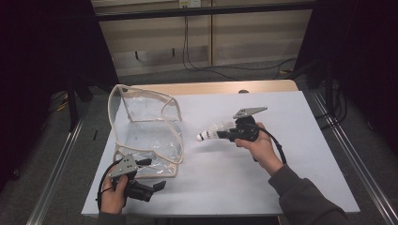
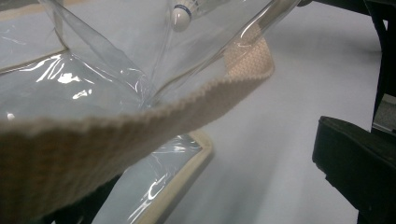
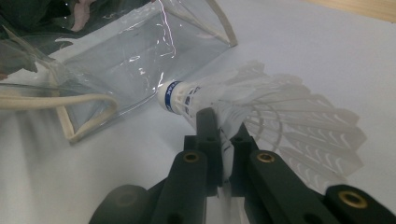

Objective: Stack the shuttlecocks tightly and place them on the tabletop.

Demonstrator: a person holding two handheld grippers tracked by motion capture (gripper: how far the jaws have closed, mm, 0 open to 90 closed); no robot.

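Note:
A white shuttlecock (image 1: 209, 135) with a blue-banded cork is held above the table, cork toward the bag. My right gripper (image 1: 224, 135) is shut on its feather skirt; in the right gripper view the two black jaws (image 3: 224, 133) pinch the feathers just behind the cork (image 3: 175, 95). A clear plastic bag (image 1: 145, 126) with beige woven trim stands open on the left of the table. My left gripper (image 1: 152, 174) sits at the bag's near corner, its jaws wide apart. In the left gripper view the trim (image 2: 140, 121) drapes across in front, hiding one jaw. The shuttlecock (image 2: 182, 11) shows through the plastic.
The white table top (image 1: 281, 164) has free room to the right and in front of the bag. A wooden strip (image 1: 211, 87) runs along its far edge. Metal rails flank the table on the floor, and cables (image 1: 225, 70) lie behind it.

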